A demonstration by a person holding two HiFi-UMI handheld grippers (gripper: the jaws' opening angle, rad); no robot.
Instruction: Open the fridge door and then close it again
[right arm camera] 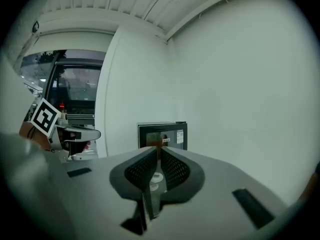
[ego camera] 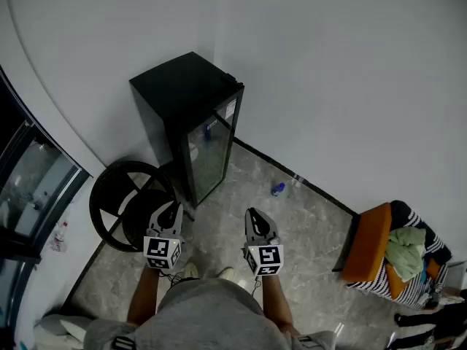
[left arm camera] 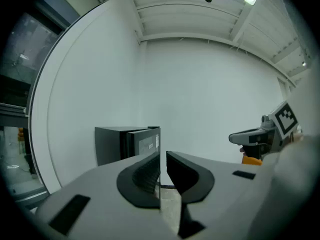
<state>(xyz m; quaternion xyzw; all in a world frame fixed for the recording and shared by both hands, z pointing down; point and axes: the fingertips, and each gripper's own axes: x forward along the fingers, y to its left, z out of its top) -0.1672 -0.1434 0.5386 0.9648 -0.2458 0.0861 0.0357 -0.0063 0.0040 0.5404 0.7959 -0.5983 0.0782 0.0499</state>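
Note:
A small black fridge (ego camera: 191,104) stands in the corner of the room, its glass door (ego camera: 209,152) closed. Both grippers hang side by side in front of the person, well short of the fridge and touching nothing. My left gripper (ego camera: 174,211) is shut, with only a thin slit between its pads and nothing in it. My right gripper (ego camera: 253,216) is shut and empty. The left gripper view shows the left gripper (left arm camera: 162,157) pointing at the fridge (left arm camera: 127,144), with the right gripper (left arm camera: 250,136) off to the right. Past the right gripper (right arm camera: 157,154) in its own view, the fridge (right arm camera: 162,135) stands straight ahead.
A black round wheel-like frame (ego camera: 131,203) leans beside the fridge on the left. A small blue bottle (ego camera: 278,189) lies on the floor by the right wall. An orange seat (ego camera: 371,243) with striped cloth and clothes is at the right. Glass doors (ego camera: 29,181) are at the left.

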